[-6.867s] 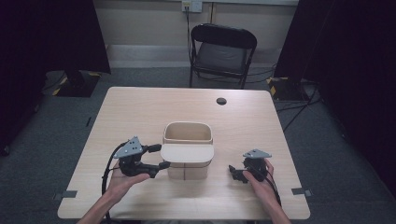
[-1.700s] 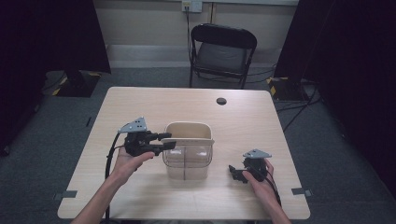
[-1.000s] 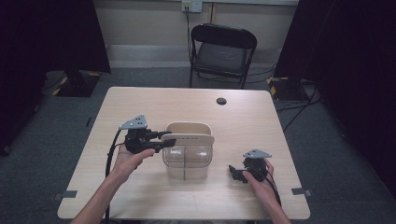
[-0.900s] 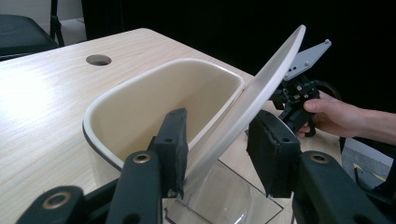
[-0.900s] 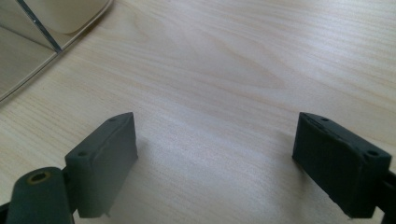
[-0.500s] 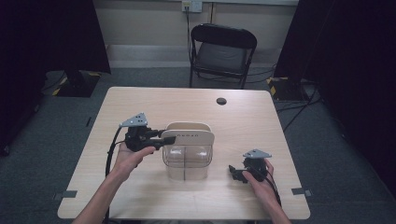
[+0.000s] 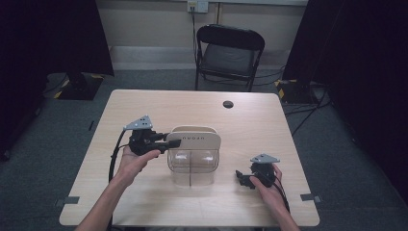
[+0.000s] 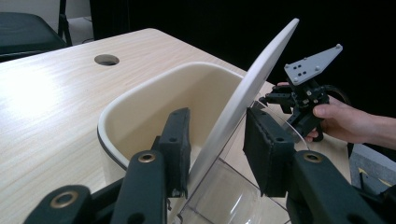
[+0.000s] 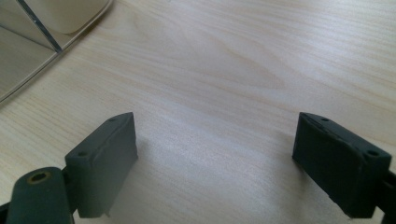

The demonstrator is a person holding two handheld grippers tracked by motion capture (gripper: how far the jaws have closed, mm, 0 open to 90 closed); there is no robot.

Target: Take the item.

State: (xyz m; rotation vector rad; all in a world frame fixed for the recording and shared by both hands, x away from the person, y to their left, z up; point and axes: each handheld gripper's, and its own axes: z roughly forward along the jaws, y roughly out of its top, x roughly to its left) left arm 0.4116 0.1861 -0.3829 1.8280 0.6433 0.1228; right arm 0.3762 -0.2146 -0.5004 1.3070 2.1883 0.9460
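The left gripper [image 8: 212,149], just closed on the lid [image 8: 247,93], holds it tilted over the bin [image 8: 154,98], not yet clear; the right gripper [image 9: 215,158] rests wide open.

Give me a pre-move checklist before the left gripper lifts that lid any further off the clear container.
1. Lid between the left gripper jaws: ok, its edge sits between both pads.
2. Grip firm: cannot tell. The jaws have just been closing on the lid, one pad looks to touch it, but a gap shows beside the other pad.
3. Lid free of the container: not ok, it is tilted up, its lower edge hidden behind the jaws.
4. Right gripper out of the way: ok, it rests open on the table, apart from the container.
5. Space to set the lid down: ok, bare tabletop on both sides.
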